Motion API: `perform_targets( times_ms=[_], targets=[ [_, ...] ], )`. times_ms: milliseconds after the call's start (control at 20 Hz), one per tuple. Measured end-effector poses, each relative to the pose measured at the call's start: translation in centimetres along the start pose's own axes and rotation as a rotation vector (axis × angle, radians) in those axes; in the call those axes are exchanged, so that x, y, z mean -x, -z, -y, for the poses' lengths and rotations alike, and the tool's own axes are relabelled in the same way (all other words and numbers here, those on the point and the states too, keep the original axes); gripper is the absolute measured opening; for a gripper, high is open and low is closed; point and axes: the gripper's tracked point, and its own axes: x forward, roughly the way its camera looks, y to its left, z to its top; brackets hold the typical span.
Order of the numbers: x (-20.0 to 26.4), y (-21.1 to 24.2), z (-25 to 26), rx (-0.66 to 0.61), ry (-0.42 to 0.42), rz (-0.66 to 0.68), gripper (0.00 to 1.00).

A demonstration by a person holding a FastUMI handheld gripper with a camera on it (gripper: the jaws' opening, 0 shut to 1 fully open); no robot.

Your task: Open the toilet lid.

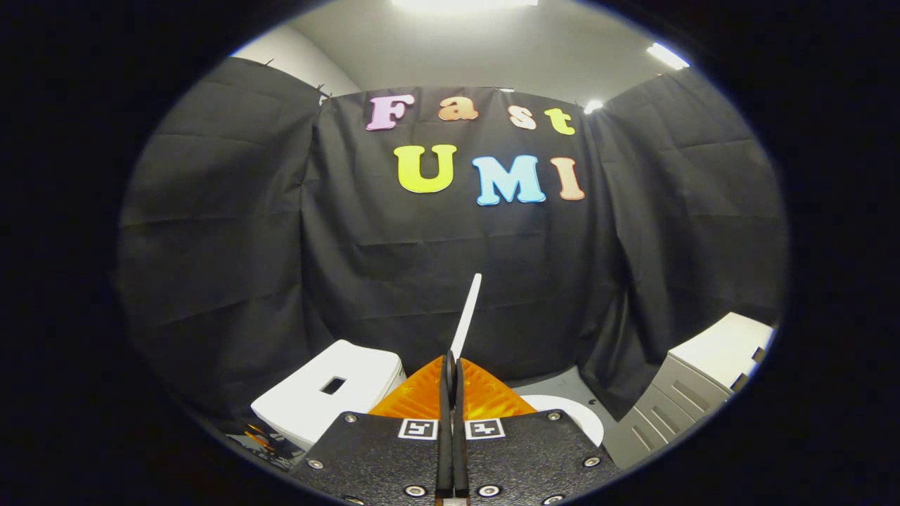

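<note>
Between your gripper's (451, 372) fingers stood the thin white plastic toilet lid (468, 313), seen edge-on, its long axis rising up and slightly away from the tips. Your fingers were closed tight together on its lower edge, so you had it pinched. Left of the lid sat the smooth white boxy cistern (330, 393) with a dark slot on top. Right of the lid lay a curved strip of white toilet rim (573, 414), and farther right a grey drawer cabinet (692, 390). I judged the lid nearly upright.
</note>
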Motion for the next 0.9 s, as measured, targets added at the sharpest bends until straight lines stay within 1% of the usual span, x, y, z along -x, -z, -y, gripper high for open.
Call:
perform_targets(
  times_ms=[100, 300, 500, 900],
  targets=[
    [-0.2, -0.2, -1.1, 0.019, -0.014, 0.010, 0.00],
    [-0.4, -0.7, -3.3, -0.028, -0.040, 0.009, 0.00],
    [-0.7, -1.2, -6.2, -0.078, -0.086, 0.037, 0.00],
    [-1.6, -1.3, -12.6, -0.066, -0.174, 0.037, 0.01]
  ],
)
